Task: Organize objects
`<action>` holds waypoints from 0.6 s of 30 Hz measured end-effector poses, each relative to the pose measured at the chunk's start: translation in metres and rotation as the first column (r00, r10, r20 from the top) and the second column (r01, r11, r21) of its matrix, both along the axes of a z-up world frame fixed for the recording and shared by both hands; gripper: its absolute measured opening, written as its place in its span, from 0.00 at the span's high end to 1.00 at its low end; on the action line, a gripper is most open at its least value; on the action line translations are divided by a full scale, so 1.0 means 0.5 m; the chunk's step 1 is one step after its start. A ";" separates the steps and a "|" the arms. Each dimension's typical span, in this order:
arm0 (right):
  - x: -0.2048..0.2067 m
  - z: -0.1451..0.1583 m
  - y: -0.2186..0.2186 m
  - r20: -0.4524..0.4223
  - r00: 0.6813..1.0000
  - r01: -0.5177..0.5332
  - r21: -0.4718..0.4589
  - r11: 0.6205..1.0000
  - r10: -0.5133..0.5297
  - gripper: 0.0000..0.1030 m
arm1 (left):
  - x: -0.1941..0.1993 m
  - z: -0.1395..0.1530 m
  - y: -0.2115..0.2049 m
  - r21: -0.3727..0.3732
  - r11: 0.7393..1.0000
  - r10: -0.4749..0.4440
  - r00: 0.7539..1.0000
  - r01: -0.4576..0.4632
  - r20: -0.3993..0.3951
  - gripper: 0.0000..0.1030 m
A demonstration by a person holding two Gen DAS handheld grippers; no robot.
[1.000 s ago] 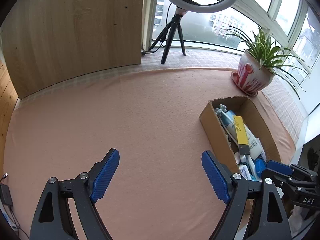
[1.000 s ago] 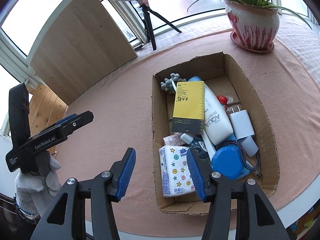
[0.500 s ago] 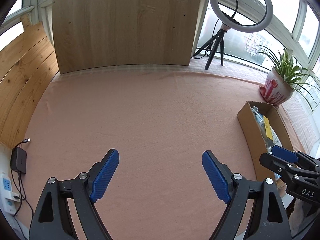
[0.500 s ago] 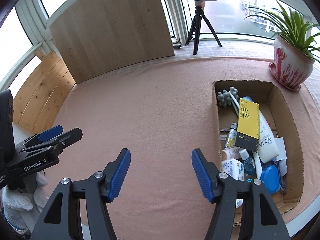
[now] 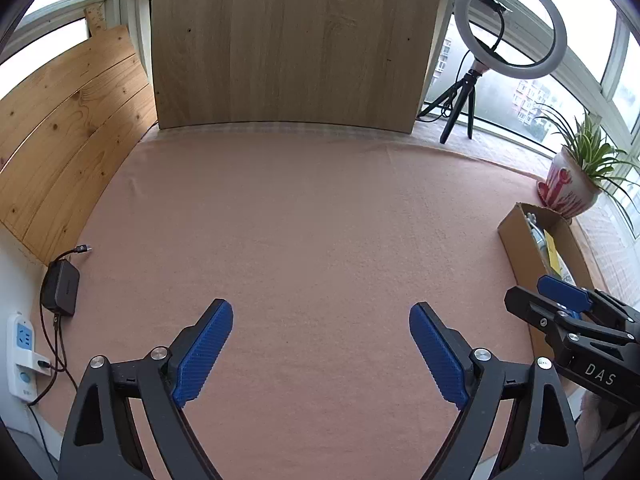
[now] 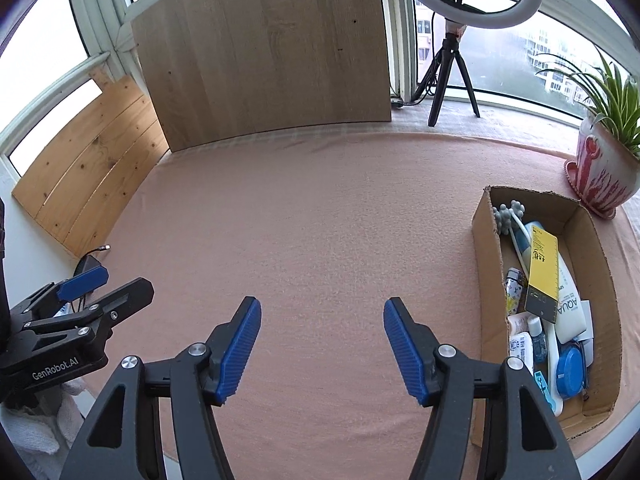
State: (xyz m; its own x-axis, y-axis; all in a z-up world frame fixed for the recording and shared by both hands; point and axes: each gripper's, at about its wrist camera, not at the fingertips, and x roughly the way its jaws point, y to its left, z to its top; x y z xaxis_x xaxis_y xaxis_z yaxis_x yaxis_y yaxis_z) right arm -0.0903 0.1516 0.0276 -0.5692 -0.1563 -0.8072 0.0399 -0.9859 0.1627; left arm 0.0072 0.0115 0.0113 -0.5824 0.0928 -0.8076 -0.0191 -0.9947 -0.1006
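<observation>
The desk [image 6: 320, 216] is covered by a pink cloth and takes up most of both views. A tall wood panel [image 6: 264, 48] stands upright along its far edge, and a slatted wood board [image 5: 68, 136] leans along its left edge.

A ring light [image 5: 510, 28] on a tripod stands beyond the far edge, to the right of the panel. A potted plant [image 6: 604, 168] in a red-and-white pot sits at the far right corner.

The cardboard box [image 6: 484, 280] lies open along the right edge of the desk, just in front of the plant. It holds the sorted objects: a yellow carton [image 6: 543, 276] lies on top of a white bottle [image 6: 570, 308], a grey massager [image 6: 508, 214] rests at the far end, and a blue round lid [image 6: 570, 368] lies at the near end beside other small items.

The left gripper [image 5: 320, 354] is over bare cloth near the front edge. Its jaws are opening, with nothing between them. The right gripper [image 6: 322, 350] is also over bare cloth, left of the box. Its fingers are released and spread apart, with nothing between them.

A black adapter [image 5: 60, 288] lies at the left edge, beside a white power strip [image 5: 22, 352].
</observation>
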 end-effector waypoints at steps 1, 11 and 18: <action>0.000 -0.003 -0.005 0.003 1.000 -0.001 -0.001 1.000 0.001 0.42 | 0.000 -0.002 -0.002 -0.001 1.000 0.002 1.000 -0.002 0.003 0.10; 0.009 -0.027 -0.031 0.019 1.000 0.003 0.004 1.000 -0.003 0.41 | 0.002 -0.015 -0.035 -0.016 1.000 0.027 0.999 -0.027 0.023 0.09; 0.007 -0.025 -0.034 0.014 1.000 0.014 0.004 1.000 -0.014 0.41 | -0.007 -0.019 -0.035 -0.019 1.000 0.020 0.999 -0.019 0.029 0.09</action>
State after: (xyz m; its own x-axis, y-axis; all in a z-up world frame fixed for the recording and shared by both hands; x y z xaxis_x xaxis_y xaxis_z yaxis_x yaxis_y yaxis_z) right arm -0.0867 0.1348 0.0150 -0.5601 -0.1449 -0.8157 0.0240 -0.9870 0.1589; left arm 0.0036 -0.0061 0.0018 -0.5598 0.0668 -0.8260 0.0029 -0.9966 -0.0826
